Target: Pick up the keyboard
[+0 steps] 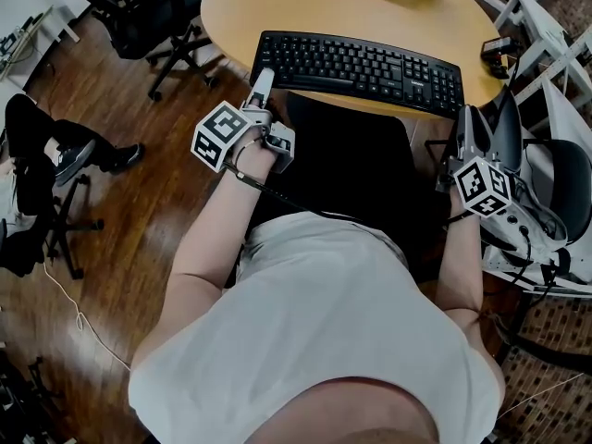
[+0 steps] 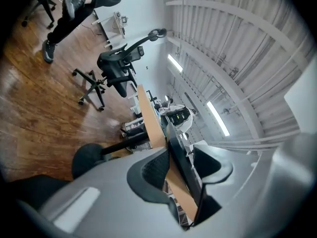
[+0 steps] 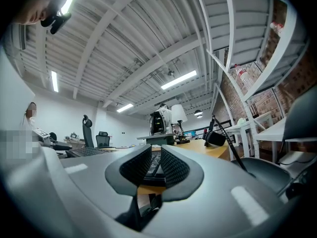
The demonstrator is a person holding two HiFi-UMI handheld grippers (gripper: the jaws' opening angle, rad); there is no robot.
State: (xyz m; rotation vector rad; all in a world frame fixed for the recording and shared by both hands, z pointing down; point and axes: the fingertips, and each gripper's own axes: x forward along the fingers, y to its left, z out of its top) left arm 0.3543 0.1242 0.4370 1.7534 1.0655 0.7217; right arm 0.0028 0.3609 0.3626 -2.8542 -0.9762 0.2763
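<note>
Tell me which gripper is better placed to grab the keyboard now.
Left, probably. The left gripper has its jaws apart with one end of the keyboard between them, ready to close. The right gripper is shut, short of the keyboard's right end.

Round wooden table (image 1: 277,7), black keyboard (image 1: 356,70) flat along its near edge.

Black keyboard (image 1: 359,70) on a tan table (image 1: 305,3); brown wood-grain floor (image 1: 157,202); white shirt (image 1: 324,322); chair seat (image 1: 361,165) probably black.
</note>
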